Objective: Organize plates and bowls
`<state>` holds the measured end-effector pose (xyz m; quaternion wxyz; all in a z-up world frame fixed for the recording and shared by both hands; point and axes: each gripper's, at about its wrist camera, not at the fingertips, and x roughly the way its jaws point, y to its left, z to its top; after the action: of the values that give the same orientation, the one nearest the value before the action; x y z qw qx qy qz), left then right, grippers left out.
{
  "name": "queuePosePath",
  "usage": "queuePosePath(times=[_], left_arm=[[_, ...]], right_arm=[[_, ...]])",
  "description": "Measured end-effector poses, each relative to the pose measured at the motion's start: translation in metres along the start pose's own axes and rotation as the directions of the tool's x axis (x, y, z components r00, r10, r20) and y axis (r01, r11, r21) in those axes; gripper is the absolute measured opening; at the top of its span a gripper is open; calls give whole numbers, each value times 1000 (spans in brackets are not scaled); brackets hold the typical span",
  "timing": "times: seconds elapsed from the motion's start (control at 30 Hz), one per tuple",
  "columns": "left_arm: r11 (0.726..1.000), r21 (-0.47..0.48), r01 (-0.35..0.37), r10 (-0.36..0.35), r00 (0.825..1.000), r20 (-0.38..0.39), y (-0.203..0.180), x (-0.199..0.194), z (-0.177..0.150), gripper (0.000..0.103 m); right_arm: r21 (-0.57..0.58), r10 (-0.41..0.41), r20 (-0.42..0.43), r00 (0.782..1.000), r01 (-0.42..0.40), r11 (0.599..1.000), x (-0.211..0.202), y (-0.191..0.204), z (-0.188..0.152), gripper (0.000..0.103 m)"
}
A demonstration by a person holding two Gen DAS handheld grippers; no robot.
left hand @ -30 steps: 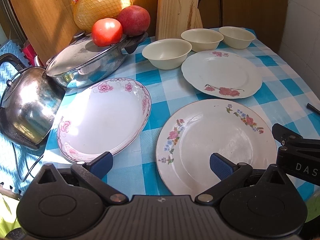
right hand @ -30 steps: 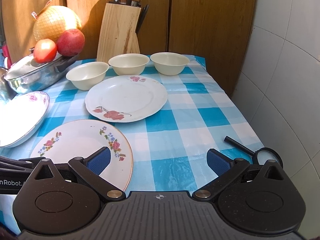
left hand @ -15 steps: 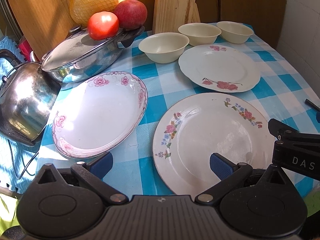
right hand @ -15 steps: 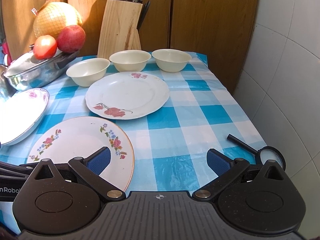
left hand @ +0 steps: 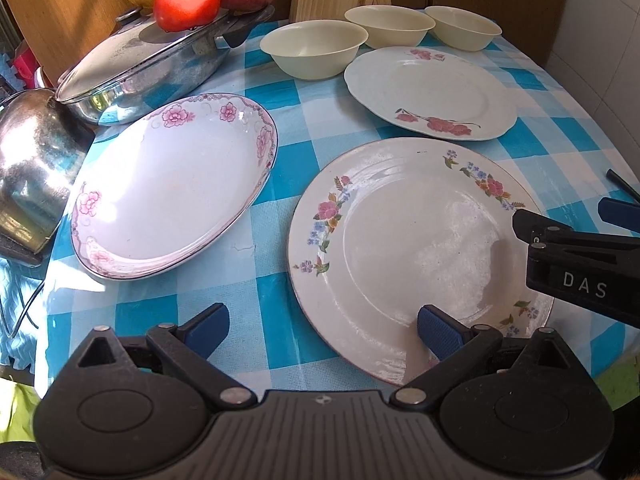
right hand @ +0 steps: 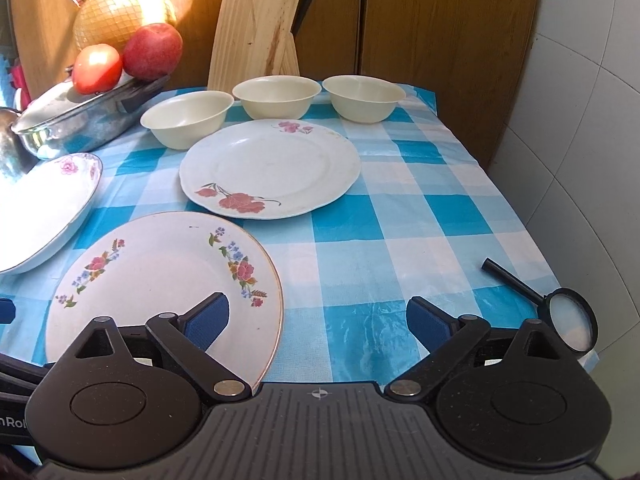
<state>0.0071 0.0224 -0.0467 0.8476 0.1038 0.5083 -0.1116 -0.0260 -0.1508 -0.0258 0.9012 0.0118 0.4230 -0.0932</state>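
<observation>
Here both the left gripper (left hand: 322, 322) and right gripper (right hand: 318, 316) tilt down over the gold-rimmed plate (left hand: 408, 248), jaws released.

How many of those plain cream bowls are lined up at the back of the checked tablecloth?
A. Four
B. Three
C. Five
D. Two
B: the right wrist view shows three cream bowls in a row in front of the knife block: the left bowl, the middle bowl and the right bowl, none stacked.
</observation>
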Motion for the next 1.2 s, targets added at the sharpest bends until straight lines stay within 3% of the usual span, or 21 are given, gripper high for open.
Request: queuePosePath(times=[0.13, 0.4, 0.67, 0.83, 1.2], left_arm=[[1000, -15, 20, -20, 1000, -8, 2, 2, 1, 96], [992, -32, 126, -127, 991, -34, 2, 9, 4, 96], [988, 28, 152, -151, 988, -14, -10, 8, 5, 95], [988, 39, 151, -151, 989, -5, -12, 7, 6, 94], [985, 87, 148, -150, 988, 23, -25, 3, 3, 92]], right_arm=[[-6, 28, -40, 999, -29, 1000, 7, 4, -1, 82], [-9, 108, -61, 992, -108, 994, 11, 10, -1, 74], [1, 161, -82, 984, -161, 987, 15, 9, 4, 70], [-8, 198, -88, 976, -199, 980, 14, 11, 4, 57], [-16, 169, -84, 982, -171, 985, 7, 4, 1, 53]])
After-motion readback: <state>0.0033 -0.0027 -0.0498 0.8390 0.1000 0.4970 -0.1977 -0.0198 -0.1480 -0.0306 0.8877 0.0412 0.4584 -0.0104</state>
